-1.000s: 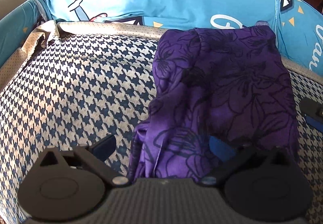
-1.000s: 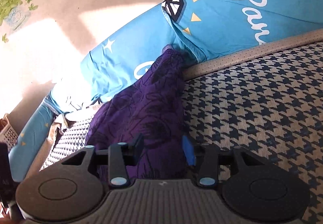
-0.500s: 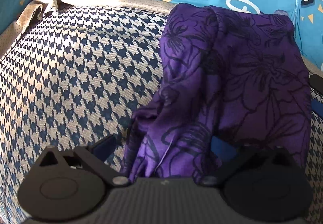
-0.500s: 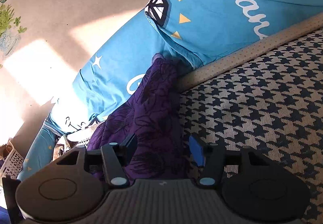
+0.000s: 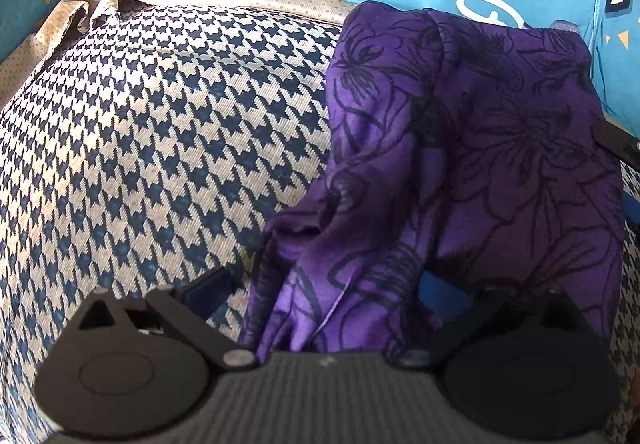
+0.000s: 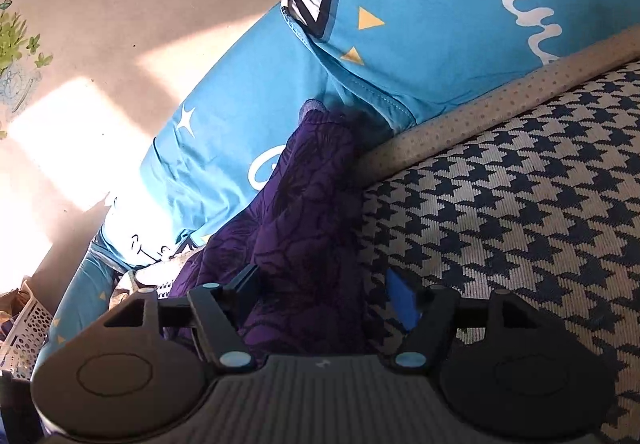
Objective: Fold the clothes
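Houndstooth cover (image 5: 168, 148) under perhaps folded purple garment (image 5: 480, 164)

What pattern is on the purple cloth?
Dark outlined flowers on the purple cloth, shown best in the left wrist view.

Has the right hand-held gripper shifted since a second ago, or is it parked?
Yes. The right hand-held gripper has crept forward and right: the polka-dot hem and blue pillow loom nearer, the purple floral garment slid left. Its jaws are opening, cloth between them.

A houndstooth cover (image 5: 160, 148) with a dotted tan border (image 6: 500, 104) meets blue printed pillows (image 6: 420, 44). A white perforated basket (image 6: 24, 328) stands at the far left. Sunlight patches fall on the wall (image 6: 160, 4).
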